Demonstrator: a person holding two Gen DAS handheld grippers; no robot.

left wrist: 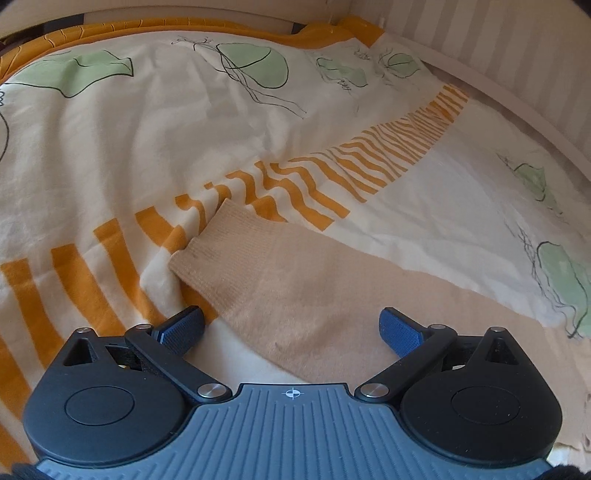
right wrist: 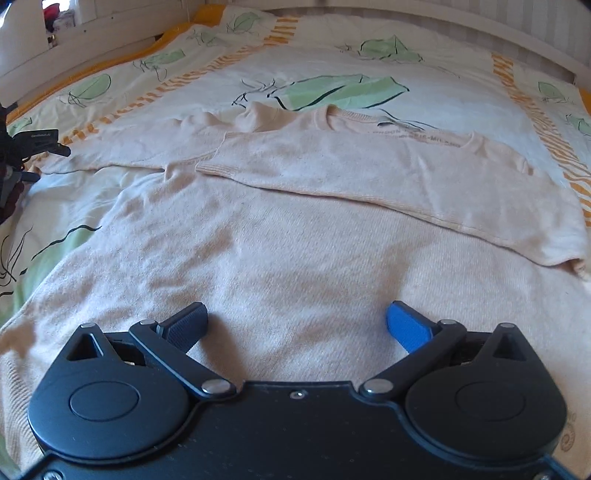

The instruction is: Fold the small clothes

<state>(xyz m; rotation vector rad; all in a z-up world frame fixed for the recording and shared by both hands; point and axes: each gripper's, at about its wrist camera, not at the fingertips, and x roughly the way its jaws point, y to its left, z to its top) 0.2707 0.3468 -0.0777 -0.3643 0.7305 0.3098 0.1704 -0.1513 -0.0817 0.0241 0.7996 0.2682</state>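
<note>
A beige knit sweater (right wrist: pixel 280 251) lies flat on the bed. Its right sleeve (right wrist: pixel 388 173) is folded across the chest, below the neckline (right wrist: pixel 369 120). Its left sleeve (left wrist: pixel 280 280) stretches out sideways, with the ribbed cuff (left wrist: pixel 214 243) on the orange stripes. My left gripper (left wrist: pixel 291 325) is open, its fingers either side of that sleeve, just above it. My right gripper (right wrist: pixel 295 325) is open over the sweater's lower body, empty. The left gripper also shows in the right wrist view (right wrist: pixel 22 158) at the far left edge.
The bed cover (left wrist: pixel 147 147) is cream with green leaf drawings and orange stripes (left wrist: pixel 369 166). A pale bed frame (left wrist: pixel 517 110) and a striped wall run along the right. A white headboard or rail (right wrist: pixel 92 33) stands at the far end.
</note>
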